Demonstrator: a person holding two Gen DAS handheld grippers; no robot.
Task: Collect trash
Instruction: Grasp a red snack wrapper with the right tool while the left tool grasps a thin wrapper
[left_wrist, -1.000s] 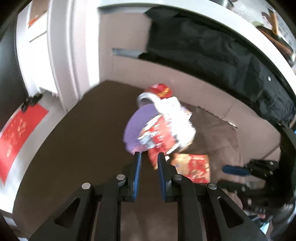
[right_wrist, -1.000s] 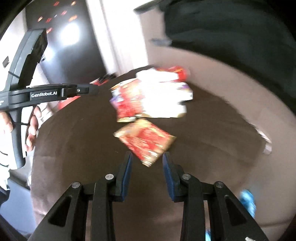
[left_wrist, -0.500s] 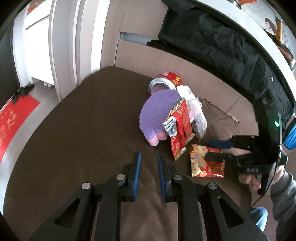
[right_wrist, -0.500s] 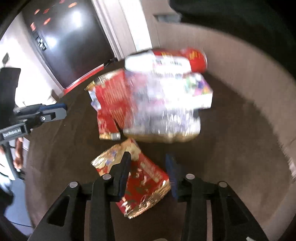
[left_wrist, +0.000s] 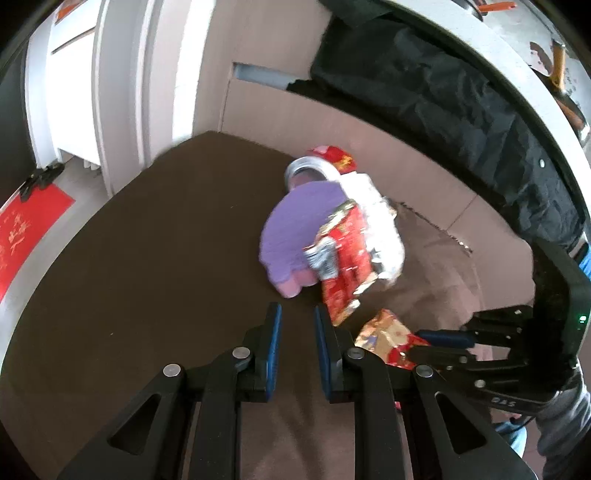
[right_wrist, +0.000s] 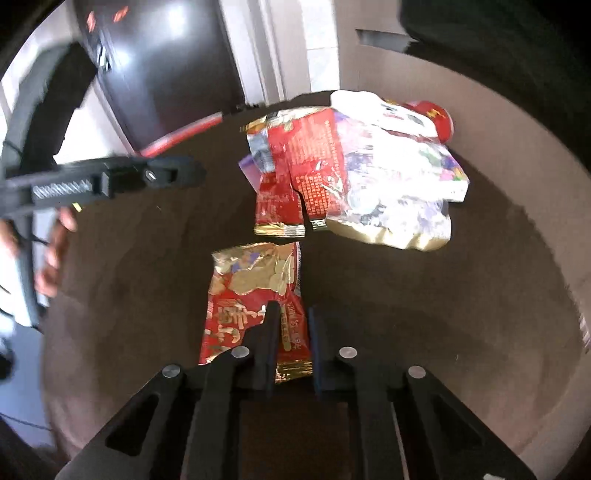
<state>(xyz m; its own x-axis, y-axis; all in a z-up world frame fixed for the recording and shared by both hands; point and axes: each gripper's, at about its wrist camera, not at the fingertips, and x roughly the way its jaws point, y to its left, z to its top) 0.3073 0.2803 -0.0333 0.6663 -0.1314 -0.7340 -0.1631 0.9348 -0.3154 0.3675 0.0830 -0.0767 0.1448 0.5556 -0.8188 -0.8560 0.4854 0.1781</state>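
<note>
Right gripper (right_wrist: 291, 328) angled down, jaws just closed onto red-gold wrapper (right_wrist: 255, 291), left gripper (left_wrist: 297, 328) narrow, empty.

Small wrapper (right_wrist: 255, 291) before wrapper pile (right_wrist: 354, 173), on table (right_wrist: 480, 314).

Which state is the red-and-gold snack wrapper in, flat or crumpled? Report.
Mostly flat: the red-and-gold snack wrapper lies spread on the brown tabletop, slightly wrinkled.

The right gripper (right_wrist: 291, 325) hides the lower part of the red-and-gold wrapper (right_wrist: 255, 284). Wrappers cover much of the purple plush toy (left_wrist: 295, 229). Wrapper print is unreadably blurred.
</note>
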